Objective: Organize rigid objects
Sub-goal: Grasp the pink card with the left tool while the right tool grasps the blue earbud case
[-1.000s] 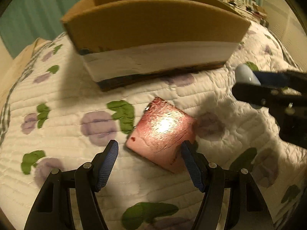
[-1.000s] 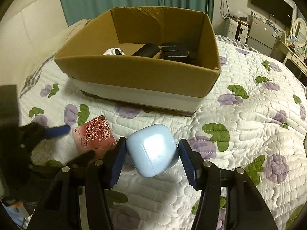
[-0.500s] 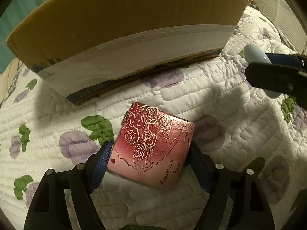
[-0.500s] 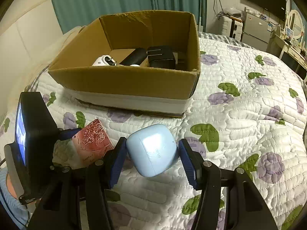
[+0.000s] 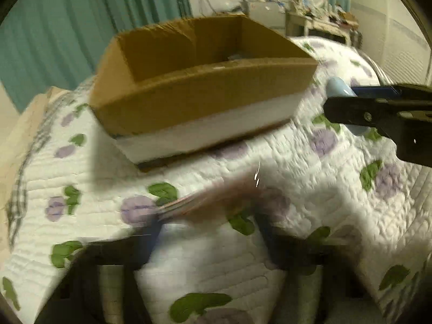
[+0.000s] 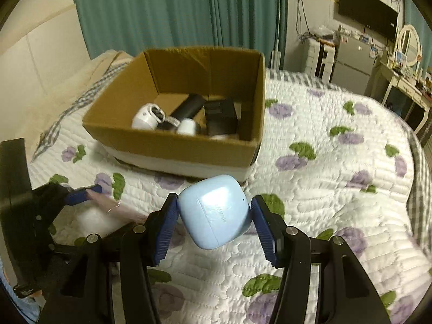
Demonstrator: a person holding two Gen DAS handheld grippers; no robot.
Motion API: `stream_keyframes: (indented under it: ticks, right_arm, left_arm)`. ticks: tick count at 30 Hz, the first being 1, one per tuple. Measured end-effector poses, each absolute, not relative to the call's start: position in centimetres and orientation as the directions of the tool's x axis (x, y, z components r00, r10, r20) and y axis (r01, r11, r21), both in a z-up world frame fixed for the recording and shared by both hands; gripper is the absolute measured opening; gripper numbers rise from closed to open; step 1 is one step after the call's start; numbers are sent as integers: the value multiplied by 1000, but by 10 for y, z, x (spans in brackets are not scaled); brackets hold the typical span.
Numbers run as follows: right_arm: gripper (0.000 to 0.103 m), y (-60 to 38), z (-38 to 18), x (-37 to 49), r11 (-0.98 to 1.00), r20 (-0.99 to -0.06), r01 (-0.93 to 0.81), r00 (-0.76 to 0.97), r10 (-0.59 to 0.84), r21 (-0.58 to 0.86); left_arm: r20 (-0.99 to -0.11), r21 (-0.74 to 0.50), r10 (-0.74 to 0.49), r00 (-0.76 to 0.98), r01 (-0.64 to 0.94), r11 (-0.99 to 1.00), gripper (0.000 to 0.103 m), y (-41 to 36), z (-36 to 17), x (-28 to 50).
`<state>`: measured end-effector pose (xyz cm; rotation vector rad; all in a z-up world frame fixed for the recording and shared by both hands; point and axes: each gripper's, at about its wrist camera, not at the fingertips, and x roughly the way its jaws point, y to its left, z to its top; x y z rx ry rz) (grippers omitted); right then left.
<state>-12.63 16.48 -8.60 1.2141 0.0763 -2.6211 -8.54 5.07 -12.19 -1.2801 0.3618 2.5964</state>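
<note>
My right gripper (image 6: 214,222) is shut on a pale blue earbud case (image 6: 214,210) and holds it above the quilt, in front of the open cardboard box (image 6: 172,148). It also shows at the right of the left wrist view (image 5: 351,102). My left gripper (image 5: 208,232) is shut on a flat red card box with rose print (image 5: 210,202), seen edge-on and blurred, lifted off the quilt. The same card box shows pink in the right wrist view (image 6: 113,205), between the left gripper's blue pads. The cardboard box (image 5: 205,100) stands just beyond.
The box holds a white round device (image 6: 147,118), a black cylinder (image 6: 187,108), a black block (image 6: 221,118) and a small white item (image 6: 186,127). The floral quilt (image 6: 337,189) covers the bed. Teal curtains, a dresser and a mirror stand behind.
My left gripper closed on the red card box and lifted it, tilting it flat; the view is now higher and blurred. My right gripper rose with the blue case, so the box interior shows more.
</note>
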Motion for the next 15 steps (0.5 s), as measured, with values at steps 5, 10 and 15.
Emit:
stream_keyframes:
  ticks: [5, 10, 15]
  right_arm:
    - [55, 165, -65, -120, -967, -729, 249, -653, -203, 46]
    - [55, 170, -66, -116, -971, -728, 235, -656, -197, 51]
    - [55, 176, -74, -119, -972, -736, 230, -648, -197, 57]
  left_arm:
    - [-807, 26, 164, -567, -311, -950, 4, 42, -108, -90]
    - [-830, -3, 169, -532, -298, -954, 6, 37, -123, -97]
    - [-842, 37, 79, -534, -202, -979, 61, 29, -138, -107]
